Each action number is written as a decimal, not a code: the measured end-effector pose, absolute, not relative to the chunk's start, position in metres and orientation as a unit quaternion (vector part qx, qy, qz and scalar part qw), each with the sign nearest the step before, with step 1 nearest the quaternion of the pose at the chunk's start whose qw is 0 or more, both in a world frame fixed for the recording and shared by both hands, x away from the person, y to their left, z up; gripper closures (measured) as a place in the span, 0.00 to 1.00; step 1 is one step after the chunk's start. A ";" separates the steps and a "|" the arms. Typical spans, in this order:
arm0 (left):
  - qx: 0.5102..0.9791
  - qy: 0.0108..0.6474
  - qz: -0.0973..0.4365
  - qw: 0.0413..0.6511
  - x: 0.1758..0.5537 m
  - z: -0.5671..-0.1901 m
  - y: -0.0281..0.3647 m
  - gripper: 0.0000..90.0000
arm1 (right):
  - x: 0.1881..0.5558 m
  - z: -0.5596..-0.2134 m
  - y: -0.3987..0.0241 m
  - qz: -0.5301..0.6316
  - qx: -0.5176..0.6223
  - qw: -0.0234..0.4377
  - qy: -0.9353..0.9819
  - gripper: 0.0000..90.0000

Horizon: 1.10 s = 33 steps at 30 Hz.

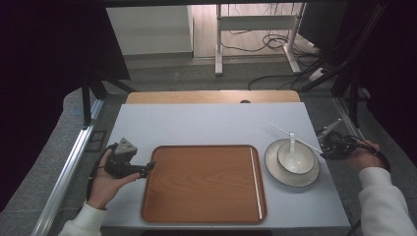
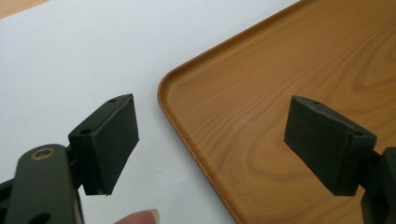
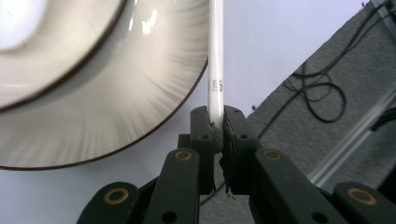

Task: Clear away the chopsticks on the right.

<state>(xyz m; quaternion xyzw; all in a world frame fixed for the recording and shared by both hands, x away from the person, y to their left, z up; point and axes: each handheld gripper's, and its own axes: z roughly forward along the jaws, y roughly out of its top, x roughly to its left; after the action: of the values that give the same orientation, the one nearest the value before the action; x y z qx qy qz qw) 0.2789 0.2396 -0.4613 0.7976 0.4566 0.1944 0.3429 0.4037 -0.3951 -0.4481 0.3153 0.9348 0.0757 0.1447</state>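
1. High view: The right hand-held gripper sits at the right edge of the white counter, held by the person's right hand. A thin white chopstick runs from its tip up and to the left across the counter, passing the far rim of the plate. A shallow bowl stands on the plate, and a white spoon lies in the bowl, handle pointing away from the person.

2. High view, left side: The left hand-held gripper is held level by the left hand, its tip at the left edge of the wooden tray. A second white chopstick lies inside the tray along its right wall.

3. Left gripper view: The jaws of the left hand-held gripper stand wide apart with nothing clamped. One pad is over the counter, the other over the tray; the rounded tray corner lies between them.

4. Right gripper view: The right hand-held gripper has its jaws closed tight on the chopstick, which rises straight from between the pads. The stick runs just beside the dark-edged rim of the plate, over the counter.
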 end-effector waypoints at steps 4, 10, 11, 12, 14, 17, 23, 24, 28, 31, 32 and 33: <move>0.798 0.457 0.195 0.342 0.279 -0.461 0.240 0.19 | 0.402 -0.442 -0.398 0.098 0.333 0.150 0.926 0.94; 0.797 0.457 0.195 0.342 0.279 -0.461 0.240 0.19 | 0.398 -0.429 -0.405 0.130 0.357 0.172 0.909 0.94; 0.797 0.457 0.195 0.342 0.279 -0.461 0.240 0.19 | 0.397 -0.426 -0.406 0.138 0.363 0.175 0.905 0.94; 0.798 0.457 0.195 0.342 0.279 -0.461 0.240 0.19 | 0.396 -0.424 -0.407 0.146 0.366 0.179 0.902 0.94; 0.798 0.457 0.195 0.342 0.279 -0.461 0.240 0.19 | 0.392 -0.417 -0.409 0.163 0.366 0.187 0.897 0.94; 0.799 0.457 0.194 0.341 0.279 -0.461 0.240 0.19 | 0.385 -0.406 -0.407 0.185 0.361 0.204 0.891 0.94; 0.799 0.456 0.194 0.341 0.279 -0.461 0.239 0.19 | 0.364 -0.387 -0.388 0.231 0.340 0.221 0.884 0.94; 0.799 0.456 0.194 0.341 0.279 -0.461 0.239 0.19 | 0.361 -0.385 -0.384 0.237 0.335 0.224 0.884 0.94; 0.799 0.456 0.194 0.341 0.278 -0.461 0.238 0.19 | 0.348 -0.380 -0.368 0.261 0.319 0.226 0.882 0.94; 0.798 0.456 0.194 0.342 0.278 -0.461 0.239 0.19 | 0.340 -0.378 -0.358 0.279 0.318 0.224 0.878 0.94; 0.799 0.456 0.194 0.340 0.278 -0.461 0.240 0.19 | 0.338 -0.378 -0.356 0.283 0.319 0.223 0.877 0.94; 0.799 0.456 0.194 0.340 0.278 -0.461 0.240 0.19 | 0.335 -0.378 -0.353 0.287 0.319 0.224 0.875 0.94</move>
<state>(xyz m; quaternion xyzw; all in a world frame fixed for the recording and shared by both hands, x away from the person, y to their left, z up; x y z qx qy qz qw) 0.2783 0.2400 -0.4613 0.7990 0.4561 0.1942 0.3405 0.3352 -0.3532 -0.3781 0.3187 0.8752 0.2869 0.2241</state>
